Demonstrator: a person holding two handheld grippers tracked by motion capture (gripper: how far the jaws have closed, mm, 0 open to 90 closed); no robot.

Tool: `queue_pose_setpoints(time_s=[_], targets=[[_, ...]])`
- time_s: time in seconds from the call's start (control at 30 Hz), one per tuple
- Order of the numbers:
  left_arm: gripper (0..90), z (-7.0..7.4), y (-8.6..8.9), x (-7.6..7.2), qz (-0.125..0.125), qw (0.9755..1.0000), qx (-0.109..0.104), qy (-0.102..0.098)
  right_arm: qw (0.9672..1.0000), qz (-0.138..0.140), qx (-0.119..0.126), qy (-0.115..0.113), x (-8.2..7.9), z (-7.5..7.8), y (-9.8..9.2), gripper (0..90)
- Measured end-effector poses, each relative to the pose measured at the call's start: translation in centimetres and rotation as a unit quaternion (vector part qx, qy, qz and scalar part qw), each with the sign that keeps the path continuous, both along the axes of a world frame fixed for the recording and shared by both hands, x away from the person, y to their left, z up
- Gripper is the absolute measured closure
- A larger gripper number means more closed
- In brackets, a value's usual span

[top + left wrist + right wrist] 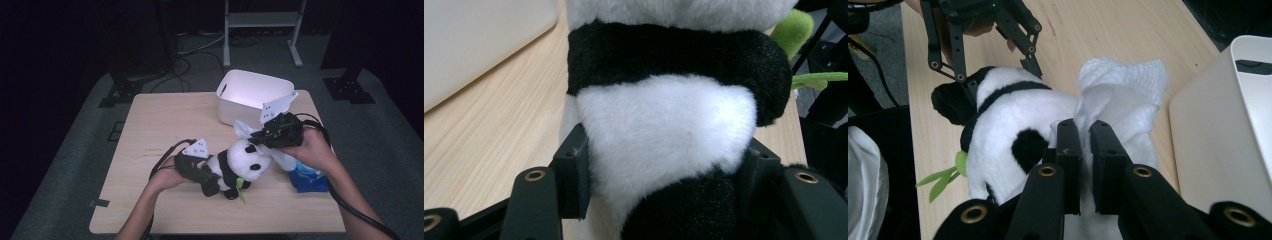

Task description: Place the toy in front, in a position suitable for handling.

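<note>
White tissue [1118, 95] pinched in right gripper [1085, 150] fingers at the panda [240, 162] head, left gripper [664, 165] fingers clamped on its body (mid-counter [165, 125]), bin [250, 92] far right.

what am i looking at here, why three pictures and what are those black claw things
A person holds a hand-held gripper in each hand. The high view looks down on the wooden table; the other two pictures come from cameras riding on the grippers. The left hand-held gripper clamps the body of a plush panda. The right hand-held gripper pinches a white tissue next to the panda's head. Also on the table: a white bin and a blue packet.
</note>
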State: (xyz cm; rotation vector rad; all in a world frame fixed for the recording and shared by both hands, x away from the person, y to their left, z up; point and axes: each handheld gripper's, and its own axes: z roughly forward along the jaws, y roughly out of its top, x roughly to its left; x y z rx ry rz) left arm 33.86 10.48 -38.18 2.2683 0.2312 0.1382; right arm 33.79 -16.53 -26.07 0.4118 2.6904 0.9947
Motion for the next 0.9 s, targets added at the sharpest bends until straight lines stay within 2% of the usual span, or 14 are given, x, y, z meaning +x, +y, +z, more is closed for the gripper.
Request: queue_pose_setpoints(time_s=[0.37,0.63,0.77,0.9], targets=[[37.6,0.3,-0.1,-0.2,-0.005,0.9999,0.010,-0.003,0.9997,0.020,0.004,0.012,-0.4,-0.2,1.1,83.3],[37.4,0.7,-0.1,-0.4,-0.007,0.9998,0.017,-0.001,0.9987,0.046,-0.001,0.021,-0.7,-0.8,2.3,83.3],[37.3,0.6,0.0,-0.3,-0.006,0.9999,0.014,0.003,0.9987,0.043,-0.003,0.028,-0.4,-1.3,2.2,83.3],[37.2,0.7,0.0,-0.3,-0.003,0.9999,0.010,0.007,0.9986,0.027,-0.025,0.038,0.0,-2.1,1.8,83.3]])
